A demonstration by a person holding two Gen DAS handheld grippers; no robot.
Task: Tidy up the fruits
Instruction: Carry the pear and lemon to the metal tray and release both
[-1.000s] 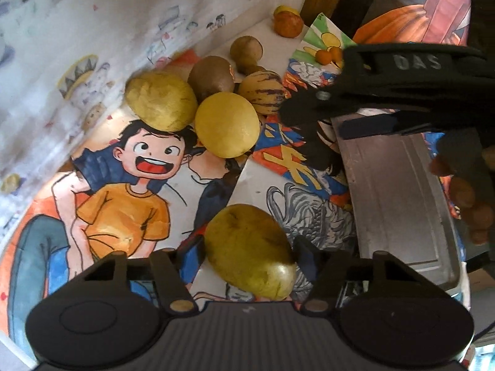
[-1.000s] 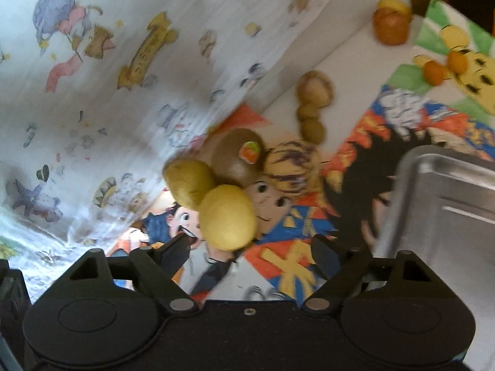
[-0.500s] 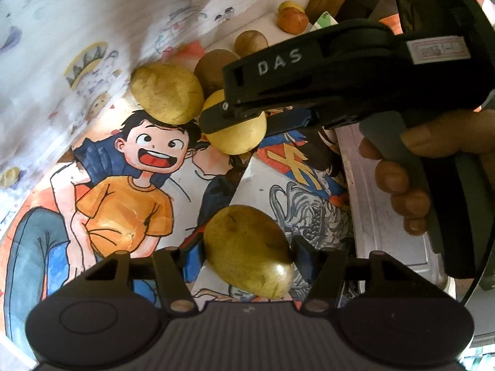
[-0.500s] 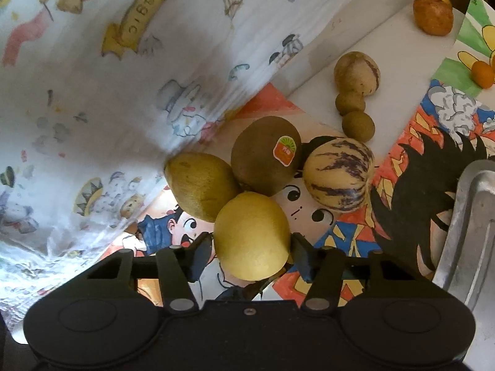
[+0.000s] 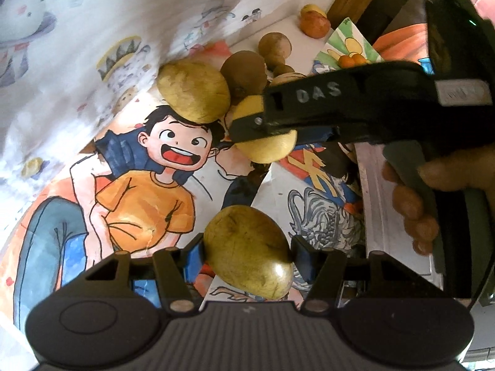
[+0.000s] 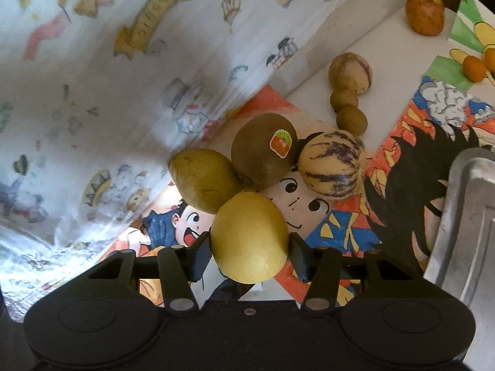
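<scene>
A greenish-yellow oval fruit (image 5: pixel 250 256) sits between the pads of my left gripper (image 5: pixel 246 245), which is shut on it just above the cartoon-printed mat (image 5: pixel 139 201). My right gripper (image 6: pixel 249 244) has a round yellow fruit (image 6: pixel 249 241) between its jaws, which are closing, both pads against its sides. The left wrist view shows that gripper from the side, reaching in from the right around the same yellow fruit (image 5: pixel 266 151). Touching it behind are a brownish-yellow fruit (image 6: pixel 204 182) and a kiwi (image 6: pixel 263 151) with a sticker.
A striped pale melon (image 6: pixel 331 167) lies right of the kiwi. Further back are a round tan fruit (image 6: pixel 349 74), two small green ones (image 6: pixel 351 120) and an orange fruit (image 6: pixel 423 15). A metal tray (image 6: pixel 464 216) stands at the right. Printed cloth (image 6: pixel 123 92) hangs along the left.
My right gripper came down and forward onto the yellow fruit and its jaws narrowed around it. The left gripper kept still with its fruit.
</scene>
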